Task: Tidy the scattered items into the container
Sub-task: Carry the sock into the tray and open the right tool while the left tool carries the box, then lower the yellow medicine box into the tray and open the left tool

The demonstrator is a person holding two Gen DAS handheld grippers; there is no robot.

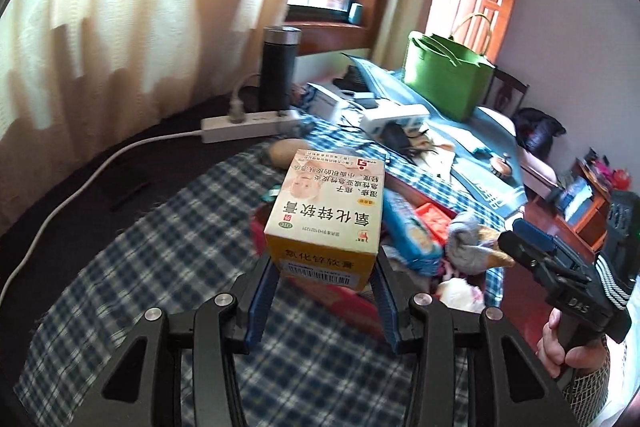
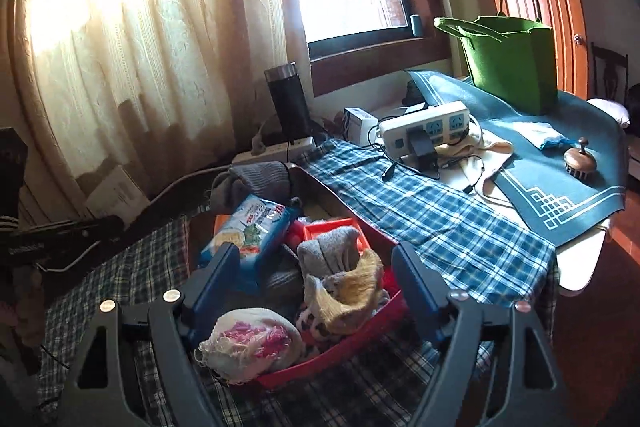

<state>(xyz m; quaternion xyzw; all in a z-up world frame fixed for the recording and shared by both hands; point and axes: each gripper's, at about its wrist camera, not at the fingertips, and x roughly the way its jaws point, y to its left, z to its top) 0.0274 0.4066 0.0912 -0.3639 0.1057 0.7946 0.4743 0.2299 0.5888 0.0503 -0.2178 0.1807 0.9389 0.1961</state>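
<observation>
My left gripper [image 1: 324, 267] is shut on a yellow and white medicine box [image 1: 326, 223], held above the left end of the red container [image 1: 352, 303], which the box partly hides. Inside the red container [image 2: 348, 351] lie a blue snack packet [image 2: 252, 227], grey socks [image 2: 332, 247], a small orange box [image 2: 328, 227] and a white and pink bundle [image 2: 252, 343]. My right gripper [image 2: 314, 259] hangs open over the container with nothing gripped; a hand [image 1: 554, 343] holds it at the right of the left wrist view. A brown roundish item [image 1: 288, 151] lies on the checked cloth behind the box.
A black flask [image 1: 276, 67], a white power strip [image 1: 248, 125] with its cable, a second power strip [image 2: 428, 127] with plugs and wires, a green felt bag [image 2: 512, 63], and a wooden brush [image 2: 580, 159] on a teal mat stand beyond. The table's right edge [image 2: 580, 267] drops to the floor.
</observation>
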